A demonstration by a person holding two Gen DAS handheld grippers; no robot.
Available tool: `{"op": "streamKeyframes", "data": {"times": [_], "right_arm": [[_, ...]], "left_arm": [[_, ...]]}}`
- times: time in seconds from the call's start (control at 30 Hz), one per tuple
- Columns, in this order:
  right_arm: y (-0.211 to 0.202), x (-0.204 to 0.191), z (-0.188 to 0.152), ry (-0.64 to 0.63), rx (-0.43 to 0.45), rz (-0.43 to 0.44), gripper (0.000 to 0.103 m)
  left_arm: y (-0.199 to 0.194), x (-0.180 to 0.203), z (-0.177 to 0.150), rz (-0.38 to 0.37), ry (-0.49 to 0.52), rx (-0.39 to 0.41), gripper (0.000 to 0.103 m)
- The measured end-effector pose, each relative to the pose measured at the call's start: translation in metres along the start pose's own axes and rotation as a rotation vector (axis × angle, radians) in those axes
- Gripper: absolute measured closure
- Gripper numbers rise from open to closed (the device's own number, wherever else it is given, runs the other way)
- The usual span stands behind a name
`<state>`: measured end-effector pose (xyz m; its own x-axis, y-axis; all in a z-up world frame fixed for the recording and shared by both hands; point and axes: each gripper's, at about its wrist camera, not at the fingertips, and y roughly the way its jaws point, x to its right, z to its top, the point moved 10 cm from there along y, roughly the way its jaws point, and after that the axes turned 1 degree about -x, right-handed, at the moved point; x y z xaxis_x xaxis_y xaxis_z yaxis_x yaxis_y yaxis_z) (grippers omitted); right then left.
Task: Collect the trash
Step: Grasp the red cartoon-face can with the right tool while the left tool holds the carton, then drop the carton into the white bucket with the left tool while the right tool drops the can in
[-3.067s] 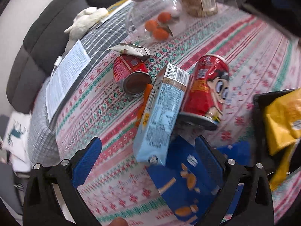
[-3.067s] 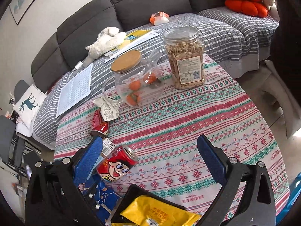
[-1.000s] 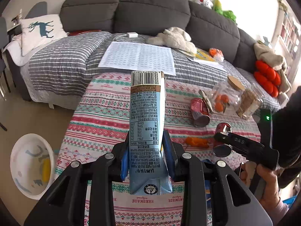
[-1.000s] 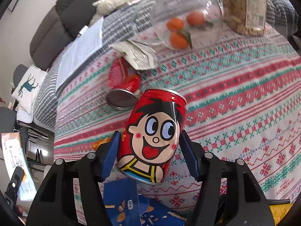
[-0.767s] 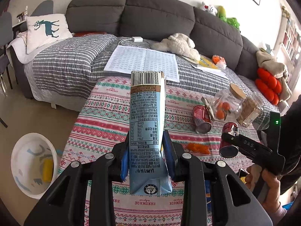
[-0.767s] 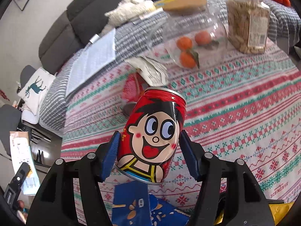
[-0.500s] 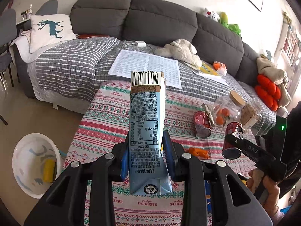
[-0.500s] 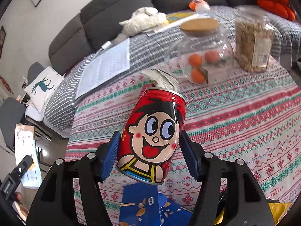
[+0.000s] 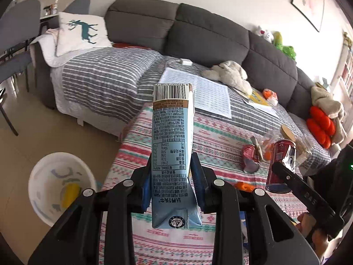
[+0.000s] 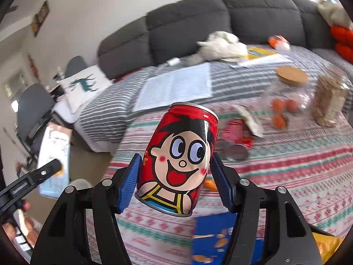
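My left gripper (image 9: 172,184) is shut on a light blue milk carton (image 9: 173,145), held upright above the table's left end; the carton also shows at the left of the right wrist view (image 10: 55,161). My right gripper (image 10: 175,182) is shut on a red cartoon-face can (image 10: 178,156), held above the table; the can also shows in the left wrist view (image 9: 279,165). A white trash bin (image 9: 55,185) with a yellow item inside stands on the floor at lower left. A second red can (image 9: 250,160) lies on its side on the table, with an orange scrap (image 9: 241,185) near it.
The patterned tablecloth (image 10: 297,165) carries a glass jar of oranges (image 10: 284,101), a snack jar (image 10: 329,101), a crumpled wrapper (image 10: 249,119), a blue snack bag (image 10: 211,236) and a yellow bag (image 10: 326,245). A grey sofa (image 9: 198,35) with papers and a plush toy lies behind.
Both grippers have risen and drawn back from the table with their loads. The left view has swung left, bringing the floor bin closer.
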<state>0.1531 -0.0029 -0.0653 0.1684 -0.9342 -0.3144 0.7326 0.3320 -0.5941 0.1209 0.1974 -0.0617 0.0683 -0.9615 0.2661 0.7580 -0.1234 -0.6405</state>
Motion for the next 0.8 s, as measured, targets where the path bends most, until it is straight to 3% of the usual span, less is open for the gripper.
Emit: {"op": "streamKeyframes", "data": {"times": [0.37,0.6,0.8], "right_arm": [[0.019,-0.114,-0.024,-0.12,-0.036,0.143,0.043],[0.046,-0.188,-0.052,-0.194,-0.095,0.213,0.043],[0.068,-0.24,-0.071,-0.255,-0.135,0.241,0.043]], "left_arm": [[-0.024,-0.098,0.001,0.123,-0.141,-0.008,0.071],[-0.026,-0.19,-0.014,0.22,-0.313,-0.078,0.071],[-0.007,-0.232,-0.034,0.236,-0.361,-0.187,0.07]]}}
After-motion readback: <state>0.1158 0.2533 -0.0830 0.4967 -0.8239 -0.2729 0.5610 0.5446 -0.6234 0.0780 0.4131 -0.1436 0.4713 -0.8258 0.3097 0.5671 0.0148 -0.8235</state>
